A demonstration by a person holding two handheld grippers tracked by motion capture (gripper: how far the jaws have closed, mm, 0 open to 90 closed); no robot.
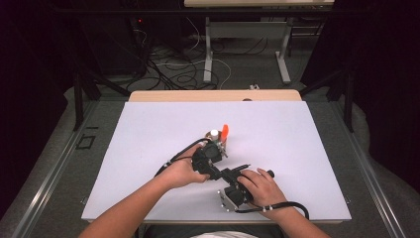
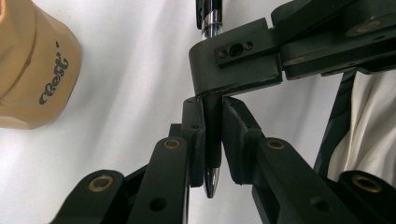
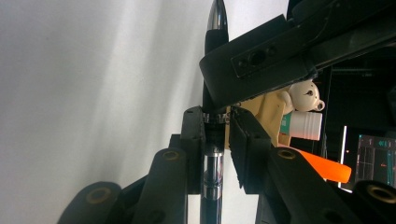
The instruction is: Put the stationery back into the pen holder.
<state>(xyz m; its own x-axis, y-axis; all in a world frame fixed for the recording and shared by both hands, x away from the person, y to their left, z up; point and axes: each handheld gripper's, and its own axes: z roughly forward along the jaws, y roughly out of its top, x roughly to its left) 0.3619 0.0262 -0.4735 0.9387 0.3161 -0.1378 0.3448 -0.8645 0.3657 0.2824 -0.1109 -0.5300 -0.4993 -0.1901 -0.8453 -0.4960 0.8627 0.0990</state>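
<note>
Both grippers are clamping one slim black pen with chrome tip (image 2: pixel 212 140) above the white table (image 1: pixel 148 139). The left gripper (image 2: pixel 213 135) is squeezing its dark barrel, while the right gripper (image 3: pixel 216 140) is pinching the chrome section, near a tan cup (image 2: pixel 32 65).

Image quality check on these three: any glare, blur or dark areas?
High view: white table evenly lit, surroundings dark. Left gripper view: pen sharp, its tip glinting; tan holder soft. Right gripper view: table shades to grey at left; pen's chrome reflects; bear blurred.
</note>
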